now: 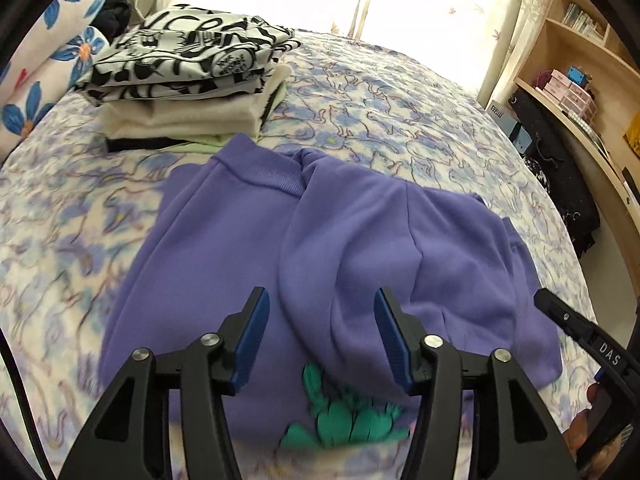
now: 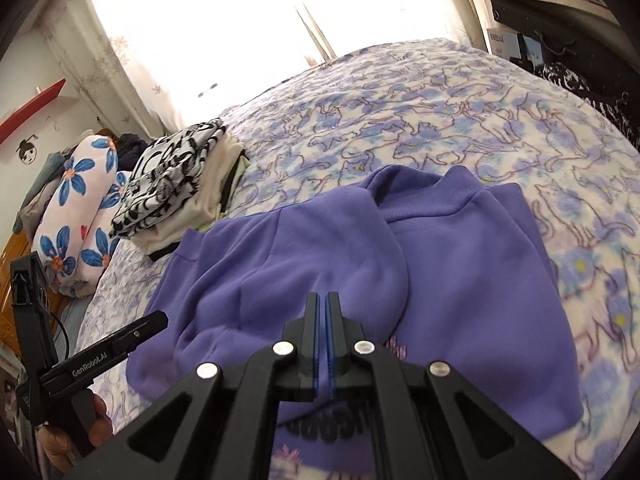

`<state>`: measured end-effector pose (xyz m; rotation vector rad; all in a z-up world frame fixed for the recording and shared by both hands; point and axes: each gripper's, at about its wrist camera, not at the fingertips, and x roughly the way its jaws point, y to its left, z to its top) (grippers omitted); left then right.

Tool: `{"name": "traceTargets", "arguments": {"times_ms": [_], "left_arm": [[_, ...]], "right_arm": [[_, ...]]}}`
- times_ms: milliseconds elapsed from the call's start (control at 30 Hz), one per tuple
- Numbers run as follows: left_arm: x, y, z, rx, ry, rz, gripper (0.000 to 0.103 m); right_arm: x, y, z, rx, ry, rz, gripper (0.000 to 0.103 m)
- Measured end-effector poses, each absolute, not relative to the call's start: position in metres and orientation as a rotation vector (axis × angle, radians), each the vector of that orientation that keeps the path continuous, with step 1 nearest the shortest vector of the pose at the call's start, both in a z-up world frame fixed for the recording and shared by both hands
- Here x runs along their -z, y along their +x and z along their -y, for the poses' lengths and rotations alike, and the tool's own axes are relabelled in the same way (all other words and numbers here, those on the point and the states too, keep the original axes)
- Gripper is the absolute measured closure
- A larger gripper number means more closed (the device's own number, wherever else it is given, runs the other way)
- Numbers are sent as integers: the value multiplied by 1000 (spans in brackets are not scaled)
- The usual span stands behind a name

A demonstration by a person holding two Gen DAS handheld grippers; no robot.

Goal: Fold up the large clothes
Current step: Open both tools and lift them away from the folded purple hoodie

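Beyond the purple sweatshirt [image 1: 248, 240], folded clothes stack [image 1: 188, 80], floral pillow [image 1: 52, 60], left tool [image 1: 320, 336] parted, empty, right tool [image 2: 323, 336] closed, seemingly empty.

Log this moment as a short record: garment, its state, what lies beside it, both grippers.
garment: purple sweatshirt on the bed
state: partly folded, sleeves laid across the body, collar at the far end
print: green design near the hem
beside it: stack of folded clothes past the collar; floral pillow beyond
left gripper: fingers apart above the sweatshirt, nothing between them
right gripper: fingers shut, nothing held
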<state>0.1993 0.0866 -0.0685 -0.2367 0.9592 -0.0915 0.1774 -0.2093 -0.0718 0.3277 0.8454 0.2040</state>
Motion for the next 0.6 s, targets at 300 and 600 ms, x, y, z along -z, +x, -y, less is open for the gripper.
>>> {"name": "traceTargets", "arguments": {"times_ms": [300,600], "left_arm": [[64,146,-95,74,-211,-991,48],[66,111,-108,47,-218,-1026,48]], "right_arm": [[57,134,202,-214,294,-832,100],[59,106,190,-226,240,-848,99]]}}
